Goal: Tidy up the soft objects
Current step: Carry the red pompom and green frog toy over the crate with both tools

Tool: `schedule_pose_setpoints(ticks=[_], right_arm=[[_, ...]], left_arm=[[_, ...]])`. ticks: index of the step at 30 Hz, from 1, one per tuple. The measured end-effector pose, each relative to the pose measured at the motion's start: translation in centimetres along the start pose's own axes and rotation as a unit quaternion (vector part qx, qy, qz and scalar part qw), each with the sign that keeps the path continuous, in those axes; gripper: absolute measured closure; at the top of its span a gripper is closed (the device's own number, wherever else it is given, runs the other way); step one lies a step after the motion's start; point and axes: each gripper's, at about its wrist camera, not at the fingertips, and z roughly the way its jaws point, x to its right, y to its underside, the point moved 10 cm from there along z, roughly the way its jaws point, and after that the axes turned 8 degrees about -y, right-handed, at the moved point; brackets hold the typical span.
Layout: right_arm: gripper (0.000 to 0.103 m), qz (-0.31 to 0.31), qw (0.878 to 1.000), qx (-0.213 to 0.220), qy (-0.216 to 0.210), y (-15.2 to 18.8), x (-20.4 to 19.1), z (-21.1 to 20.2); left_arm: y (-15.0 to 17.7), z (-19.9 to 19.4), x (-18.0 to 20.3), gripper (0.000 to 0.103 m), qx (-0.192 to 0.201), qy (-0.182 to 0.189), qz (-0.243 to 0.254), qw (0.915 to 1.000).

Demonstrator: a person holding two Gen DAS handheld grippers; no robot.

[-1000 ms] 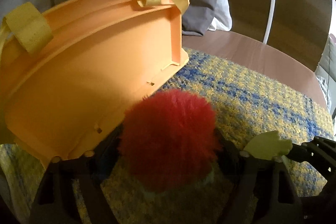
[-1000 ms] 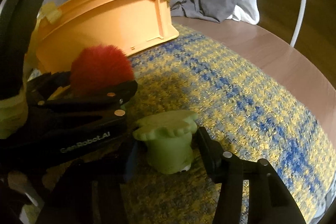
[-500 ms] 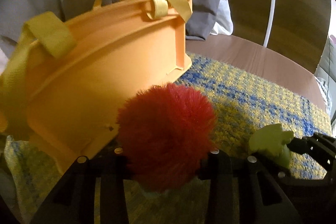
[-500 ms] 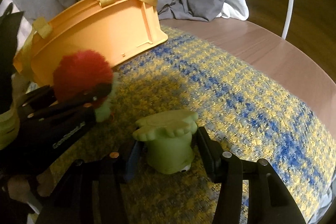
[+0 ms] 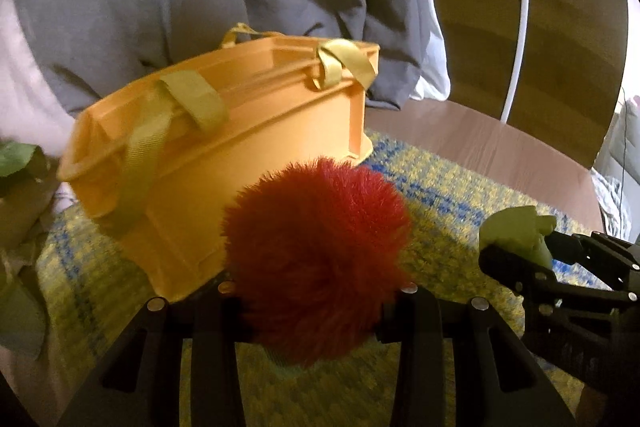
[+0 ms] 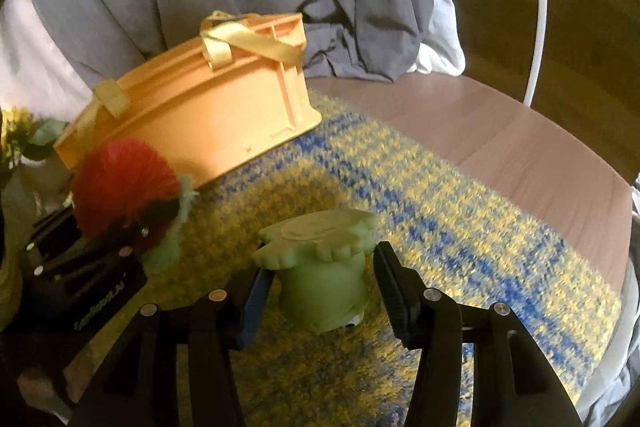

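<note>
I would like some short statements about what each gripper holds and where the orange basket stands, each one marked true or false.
1. The left gripper holds a red fluffy toy. True.
2. The right gripper holds a blue ball. False: it holds a green squishy toy.
3. The orange basket stands on the yellow-blue mat. True.
4. The red toy already lies inside the basket. False: it is held in front of it.

Red pompom (image 5: pixel 316 255), orange basket (image 5: pixel 248 147), yellow-blue cloth (image 6: pixel 420 195)
</note>
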Motion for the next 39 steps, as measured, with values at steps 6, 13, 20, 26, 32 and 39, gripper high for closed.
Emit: schedule_pose_setpoints(ticks=[6,13,20,26,32,39], right_arm=[[0.051,-0.014,0.999,0.021,-0.021,-1.4,-0.2,-1.8],[0.051,-0.036,0.997,0.02,-0.064,-2.6,-0.2,-3.1],[0.051,-0.079,0.99,0.018,-0.112,-4.5,-0.4,-4.3],[0.051,-0.116,0.981,0.019,-0.155,-6.3,-0.3,-5.0],[0.051,-0.144,0.97,0.019,-0.194,-7.8,-0.5,-5.1],[0.051,-0.16,0.959,0.023,-0.232,-9.6,-0.9,-5.3]], left_arm=[[-0.2,-2.8,-0.6,0.065,0.01,-0.03,-0.028,0.9991],[0.1,-5.8,-0.4,0.065,0.005,-0.075,-0.072,0.9946],[-0.5,-8.4,0.2,0.065,0.004,-0.12,-0.123,0.985],[-1.8,-10.0,1.1,0.065,0.021,-0.164,-0.156,0.9738],[-2.7,-11.2,1.3,0.065,0.034,-0.205,-0.178,0.9618],[-4.1,-12.1,1.3,0.065,0.044,-0.235,-0.194,0.9514]])
